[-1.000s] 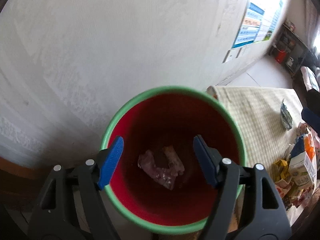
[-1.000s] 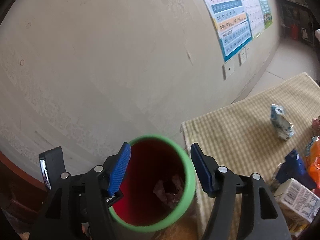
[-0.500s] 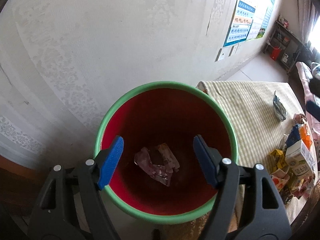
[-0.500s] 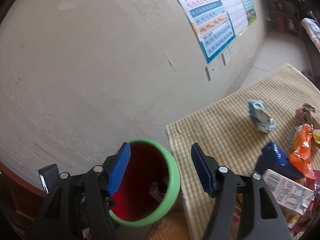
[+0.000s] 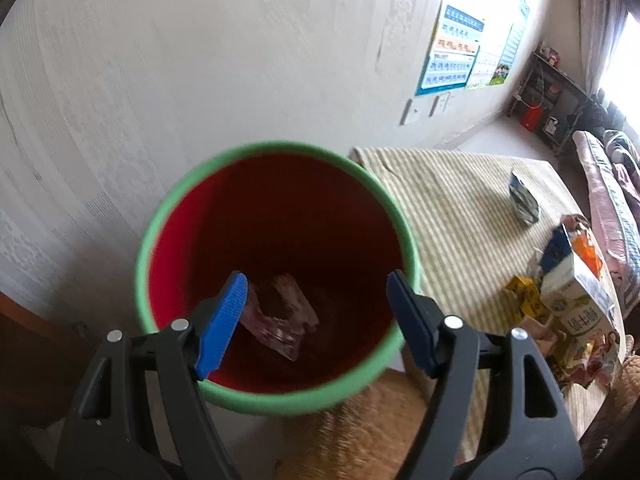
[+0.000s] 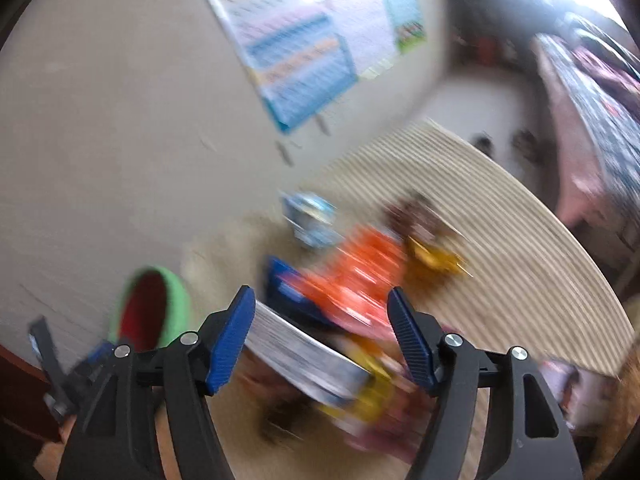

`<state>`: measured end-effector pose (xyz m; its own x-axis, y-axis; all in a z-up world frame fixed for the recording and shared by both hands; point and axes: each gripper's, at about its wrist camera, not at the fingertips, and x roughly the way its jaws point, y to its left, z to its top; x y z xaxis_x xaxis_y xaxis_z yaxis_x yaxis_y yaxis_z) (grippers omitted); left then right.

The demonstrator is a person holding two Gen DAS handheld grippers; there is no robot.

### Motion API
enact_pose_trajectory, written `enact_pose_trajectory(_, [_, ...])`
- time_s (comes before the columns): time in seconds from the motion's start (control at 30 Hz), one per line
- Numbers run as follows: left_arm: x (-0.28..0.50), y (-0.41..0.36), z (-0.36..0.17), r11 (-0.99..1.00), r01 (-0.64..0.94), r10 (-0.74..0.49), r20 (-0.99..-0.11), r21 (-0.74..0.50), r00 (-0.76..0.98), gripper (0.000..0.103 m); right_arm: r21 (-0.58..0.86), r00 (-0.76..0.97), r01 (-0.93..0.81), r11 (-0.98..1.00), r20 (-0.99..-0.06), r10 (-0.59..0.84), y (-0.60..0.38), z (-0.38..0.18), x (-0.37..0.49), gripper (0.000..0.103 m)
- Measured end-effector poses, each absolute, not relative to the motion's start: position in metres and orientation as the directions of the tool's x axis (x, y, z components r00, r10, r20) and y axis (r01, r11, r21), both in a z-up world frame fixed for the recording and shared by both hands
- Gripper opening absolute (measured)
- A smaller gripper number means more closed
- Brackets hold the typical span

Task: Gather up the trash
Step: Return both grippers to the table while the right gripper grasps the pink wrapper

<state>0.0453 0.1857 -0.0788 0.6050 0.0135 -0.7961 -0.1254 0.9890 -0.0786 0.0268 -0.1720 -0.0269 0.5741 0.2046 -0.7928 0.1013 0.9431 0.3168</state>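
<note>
A red bin with a green rim (image 5: 276, 152) stands by the wall beside the table. Crumpled pinkish wrappers (image 5: 280, 320) lie at its bottom. My left gripper (image 5: 316, 320) is open and empty above the bin's mouth. My right gripper (image 6: 322, 336) is open and empty above a heap of trash on the table: a white carton (image 6: 296, 348), an orange wrapper (image 6: 360, 276), a blue packet (image 6: 284, 288), a yellow wrapper (image 6: 432, 256) and a pale blue packet (image 6: 312, 220). This view is blurred. The bin (image 6: 154, 304) shows at its lower left.
The table has a checked beige cloth (image 5: 460, 208). In the left wrist view a milk carton (image 5: 576, 300), yellow wrapper (image 5: 520, 296) and lone packet (image 5: 522, 200) lie on it. The wall with posters (image 5: 456, 52) runs behind. Shelves stand at the far right.
My right gripper has swung right, away from the bin and over the trash heap on the table. My left gripper has pulled back a little from the bin. Both stayed open.
</note>
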Motion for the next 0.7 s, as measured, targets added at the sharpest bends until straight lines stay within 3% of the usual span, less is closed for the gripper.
enact_pose_trajectory(0.1, [0.04, 0.168, -0.086, 0.993, -0.093, -0.002, -0.805, -0.071, 0.594, 0.069, 0.295, 0.507, 0.16, 0.942, -0.844, 0.178, -0.196, -0.059, 0.005, 0.066])
enact_pose_trajectory(0.23, [0.039, 0.146, -0.083, 0.998, -0.035, -0.021, -0.805, -0.052, 0.594, 0.069, 0.379, 0.449, 0.227, 0.897, -0.858, 0.249, -0.219, -0.097, -0.013, 0.066])
enact_pose_trajectory(0.27, [0.038, 0.141, -0.082, 0.998, -0.021, -0.031, -0.803, -0.054, 0.595, 0.069, 0.399, 0.44, 0.236, 0.886, -0.857, 0.269, -0.222, -0.104, -0.015, 0.061])
enact_pose_trajectory(0.4, [0.034, 0.111, -0.067, 0.993, 0.074, -0.122, -0.796, -0.097, 0.592, 0.069, 0.452, 0.432, 0.22, 0.864, -0.84, 0.329, -0.223, -0.114, -0.019, 0.017])
enact_pose_trajectory(0.6, [0.042, 0.044, -0.053, 0.952, 0.187, -0.304, -0.8, -0.241, 0.517, 0.069, 0.398, 0.528, 0.181, 0.899, -0.811, 0.252, -0.225, -0.093, -0.03, 0.014])
enact_pose_trajectory(0.7, [0.053, 0.009, -0.054, 0.944, 0.191, -0.328, -0.809, -0.268, 0.488, 0.069, 0.387, 0.557, 0.18, 0.905, -0.798, 0.231, -0.229, -0.087, -0.032, 0.014])
